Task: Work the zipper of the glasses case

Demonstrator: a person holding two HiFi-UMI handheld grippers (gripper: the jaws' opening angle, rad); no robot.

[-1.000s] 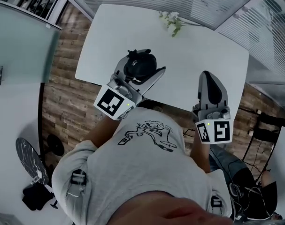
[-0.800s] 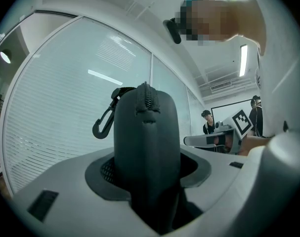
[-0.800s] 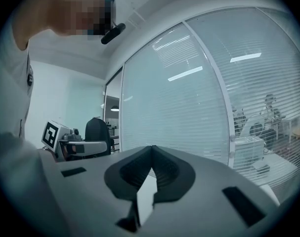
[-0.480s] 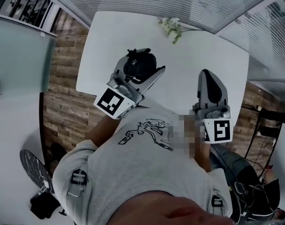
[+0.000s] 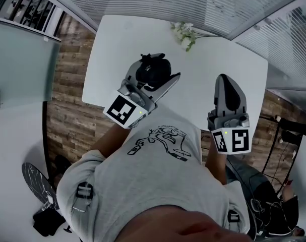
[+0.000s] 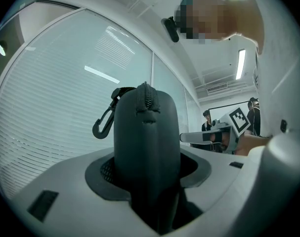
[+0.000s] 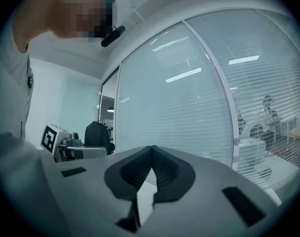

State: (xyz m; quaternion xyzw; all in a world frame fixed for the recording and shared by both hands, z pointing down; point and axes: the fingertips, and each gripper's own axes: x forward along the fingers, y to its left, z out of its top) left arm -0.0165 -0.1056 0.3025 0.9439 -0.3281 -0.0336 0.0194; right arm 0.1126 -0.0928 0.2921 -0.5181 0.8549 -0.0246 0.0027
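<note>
An office, shown by blind-covered glass partitions (image 7: 189, 107) around a white table (image 5: 208, 69)

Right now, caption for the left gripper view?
Left claw shut on dark glasses case, zipper on top, clip hanging beside it.

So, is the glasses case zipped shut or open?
Looks shut: in the left gripper view the glasses case shows closed zipper teeth and no gap; its far side is hidden.

Cool, even light from a long white ceiling strip lamp (image 6: 240, 64) streaks the blind-backed glass wall (image 6: 65, 132), and both gripper views warp and darken toward their round edges.
</note>
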